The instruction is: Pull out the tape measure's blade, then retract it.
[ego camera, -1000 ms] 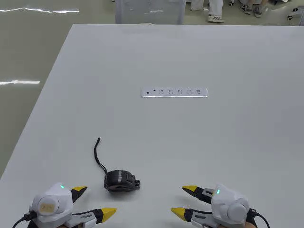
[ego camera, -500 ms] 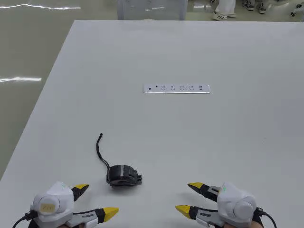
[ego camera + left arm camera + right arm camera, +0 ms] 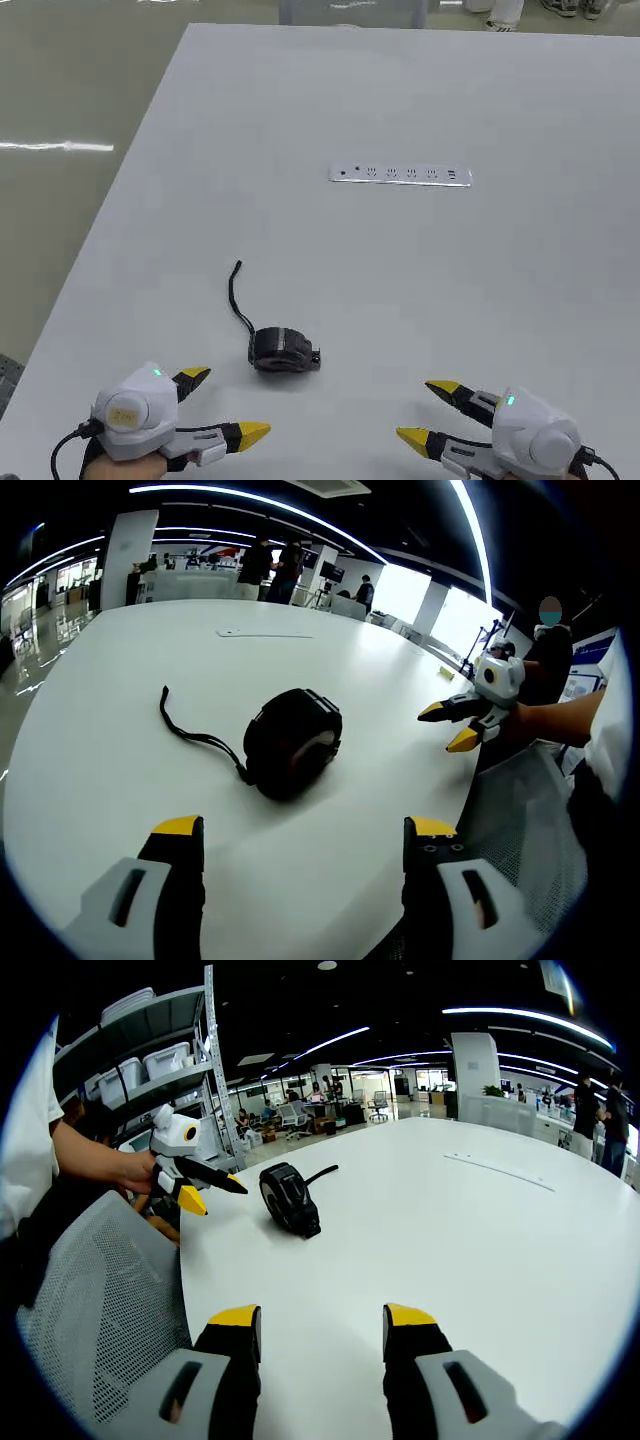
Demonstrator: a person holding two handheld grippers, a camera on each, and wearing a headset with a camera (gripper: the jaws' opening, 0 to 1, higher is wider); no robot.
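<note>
Your black tape measure point(image 3: 284, 350) lies on the white table point(image 3: 420, 270) with its blade wound in and its strap point(image 3: 238, 297) trailing away from you, between your left gripper point(image 3: 225, 403) and right gripper point(image 3: 426, 411), both jaws spread wide, holding nothing, clear of it.

Left tool point(image 3: 225, 403): white body, black jaws with yellow tips. The jaws are spread wide with nothing between them and point forward and to the right in the head view. It is gripped from behind by the left hand point(image 3: 137, 1172), with a bare forearm point(image 3: 85, 1155) running back to a short white sleeve point(image 3: 25, 1130). Right tool point(image 3: 425, 411): same build, jaws likewise parted and empty, pointing forward and to the left, held by the right hand point(image 3: 523, 723). The two tools sit well apart, roughly level with each other, tips angled inward toward one another.
</note>
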